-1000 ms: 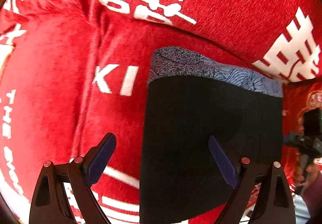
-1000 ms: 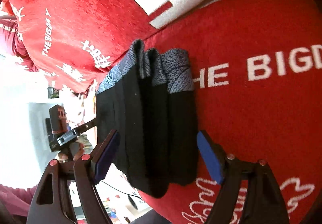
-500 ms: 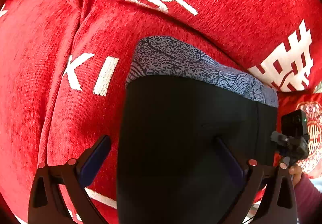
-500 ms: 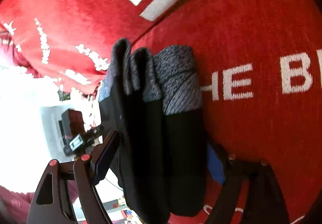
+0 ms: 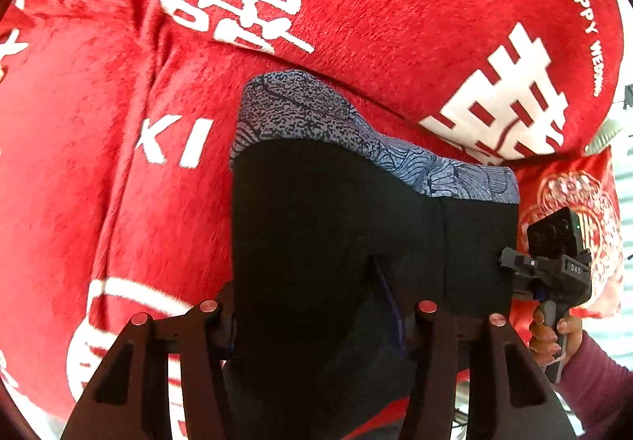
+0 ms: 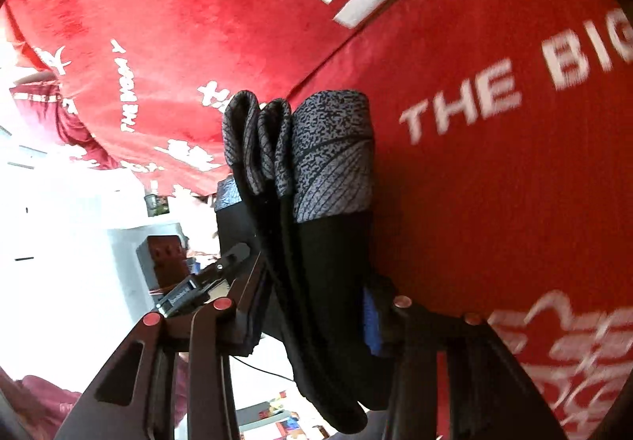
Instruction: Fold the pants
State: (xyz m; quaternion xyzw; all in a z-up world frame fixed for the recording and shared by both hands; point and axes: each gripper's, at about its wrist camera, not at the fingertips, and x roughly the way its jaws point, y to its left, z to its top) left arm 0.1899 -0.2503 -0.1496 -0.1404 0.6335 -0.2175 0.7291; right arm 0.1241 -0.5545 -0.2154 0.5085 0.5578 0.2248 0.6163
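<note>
- Your left tongs [image 5: 312, 305] have just been closing, and the black body of the folded pants [image 5: 336, 234] now sits between them; the fingers press into the cloth from both sides, so they are clenched on the pants.
- Your right tongs [image 6: 316, 305] have likewise just been closing; their pads squeeze the stacked layers of the same pants [image 6: 324, 242], with the blue pad [image 6: 371, 321] showing at the right edge of the bundle.
- The pants are folded into a thick, narrow stack, black along most of their length and ending at the far side in a grey patterned band [image 5: 356, 139].
- From the right wrist view you see the fold edge-on: three rounded layers of the grey band [image 6: 308, 147] side by side.
- The bundle lies against a red plush blanket [image 5: 118, 163] with white lettering and large white characters.
- In the left wrist view, your right hand [image 5: 554, 337] grips the handle of the other tool at the right edge of the pants, a purple sleeve [image 5: 593, 388] behind it.
</note>
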